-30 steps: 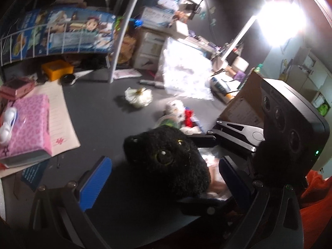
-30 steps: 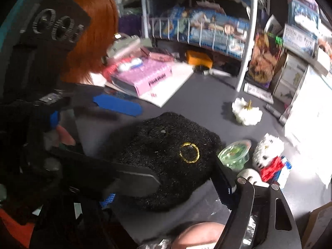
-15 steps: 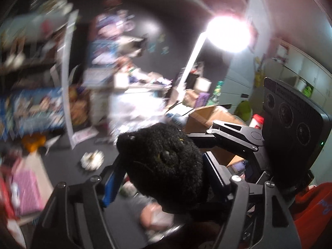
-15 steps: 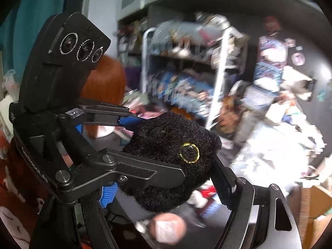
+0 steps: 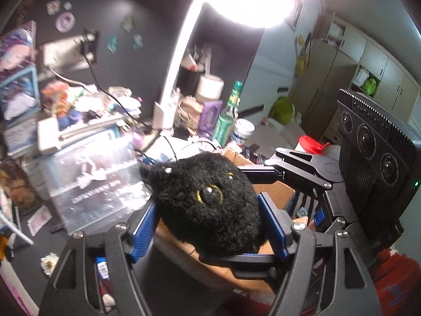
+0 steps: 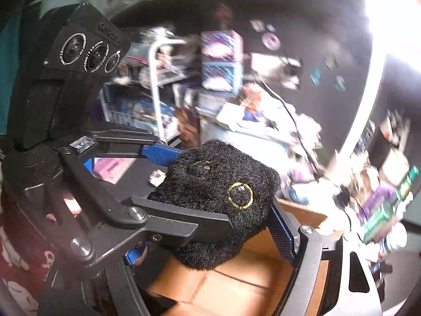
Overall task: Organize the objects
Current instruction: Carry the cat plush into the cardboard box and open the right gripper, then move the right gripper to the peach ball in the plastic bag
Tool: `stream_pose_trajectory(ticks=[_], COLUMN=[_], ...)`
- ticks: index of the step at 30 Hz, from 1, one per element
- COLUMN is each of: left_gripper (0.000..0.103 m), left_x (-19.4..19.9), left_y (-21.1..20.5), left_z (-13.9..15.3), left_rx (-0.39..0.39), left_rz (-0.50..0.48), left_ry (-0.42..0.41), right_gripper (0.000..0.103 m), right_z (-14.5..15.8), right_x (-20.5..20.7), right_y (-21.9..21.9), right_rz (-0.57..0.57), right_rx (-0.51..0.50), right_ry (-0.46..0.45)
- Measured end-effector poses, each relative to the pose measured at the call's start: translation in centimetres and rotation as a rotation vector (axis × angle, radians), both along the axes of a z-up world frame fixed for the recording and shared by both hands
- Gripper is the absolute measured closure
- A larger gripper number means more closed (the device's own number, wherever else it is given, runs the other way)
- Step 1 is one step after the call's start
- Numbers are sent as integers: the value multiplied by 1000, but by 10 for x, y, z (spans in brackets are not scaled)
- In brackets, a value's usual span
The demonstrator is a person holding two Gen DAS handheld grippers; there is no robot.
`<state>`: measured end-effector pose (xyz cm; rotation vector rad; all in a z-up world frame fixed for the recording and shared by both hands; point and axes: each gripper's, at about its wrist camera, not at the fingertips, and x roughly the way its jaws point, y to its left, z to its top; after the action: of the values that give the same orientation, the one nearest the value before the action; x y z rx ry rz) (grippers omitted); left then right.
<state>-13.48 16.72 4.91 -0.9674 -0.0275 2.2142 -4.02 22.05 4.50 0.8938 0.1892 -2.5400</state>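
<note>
Two pairs of blue-padded fingers clamp one thing between them: the left gripper (image 5: 208, 226) and the right gripper (image 6: 231, 226) each press on opposite flanks of the fluffy black plush toy with gold-ringed eyes (image 5: 210, 205), the pairs crossing at right angles. The left fingers closed in from wide a moment back and now hold; the right pair kept its squeeze throughout. A second ago the plush sat on the dark tabletop (image 5: 163, 284) near its front edge; now it hangs clear of that surface, directly above the open brown cardboard box (image 6: 236, 289) at the tabletop's right-hand side. In my judgement the carry is nearly over, and lowering and letting go into the box comes next.
</note>
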Motion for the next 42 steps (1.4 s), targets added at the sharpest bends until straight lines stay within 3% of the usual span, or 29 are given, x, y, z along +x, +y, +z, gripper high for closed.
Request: stream_pose_trajectory(ticks=[5,6,8,19,24,30,35,42], left_gripper=[31,21,12,11,5,3,3,3], left_x=[-9,-9,-9,9,38,81,113,129], left_y=[19,20,18,-20,-64,-133,-196,-246], left_z=[-10,-11,-12,0,8,-3,-32,-92], left_rx=[-32,-40,-51,2,16,15,29,-2], left_rz=[-21,-20,-5,20,118,270,405,524], left_ry=[-44,-48,-41,8,105,199,220,150], right_gripper=[24,21,15,13,13,13,13,13], right_z=[-12,-15,-17,-18,-6,-3,-25,-85], right_x=[-8,-11,-13,-7,15,53,63,65], right_y=[11,11,12,8,-14,-82,-137,-176], right_rz=[-29,-34,-50,-76,-4,130,214,159], right_rx=[39,50,72,81,20,-6,-31,-67], right_ry=[-61,-66,-65,-47,10,98,70,-53])
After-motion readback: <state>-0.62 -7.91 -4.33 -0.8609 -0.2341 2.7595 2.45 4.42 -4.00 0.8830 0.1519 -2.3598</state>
